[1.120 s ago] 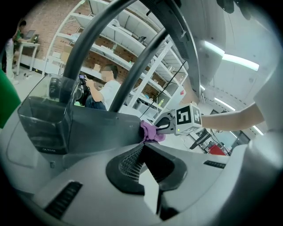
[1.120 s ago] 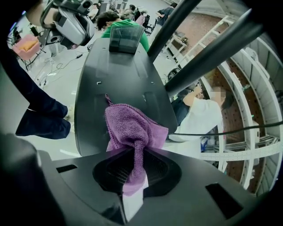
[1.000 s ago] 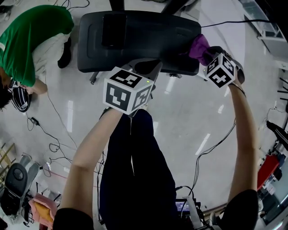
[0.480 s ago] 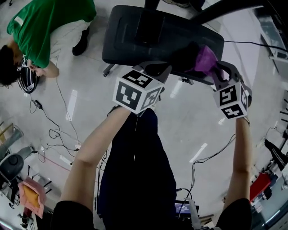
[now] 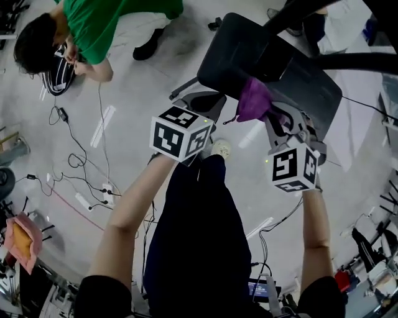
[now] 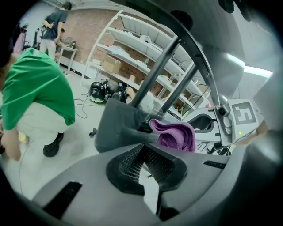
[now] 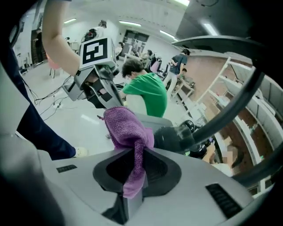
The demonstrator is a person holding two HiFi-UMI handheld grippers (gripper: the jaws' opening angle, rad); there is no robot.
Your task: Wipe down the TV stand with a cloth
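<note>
While the right gripper [image 5: 268,117] pinches the purple cloth [image 5: 252,99] at the near edge of the TV stand [image 5: 292,74] — left gripper [image 5: 200,101] closed, empty — wiping looks under way, not finished.

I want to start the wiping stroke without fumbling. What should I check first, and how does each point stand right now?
1. Cloth held: ok. The right gripper has its jaws shut on the purple cloth.
2. Cloth pressed on the stand base: cannot tell. It sits at the base's near edge, but contact is unclear.
3. Left gripper free: ok. Its jaws are together with nothing between them.
4. Bystander clear: ok. The person in green crouches apart from the base.
</note>
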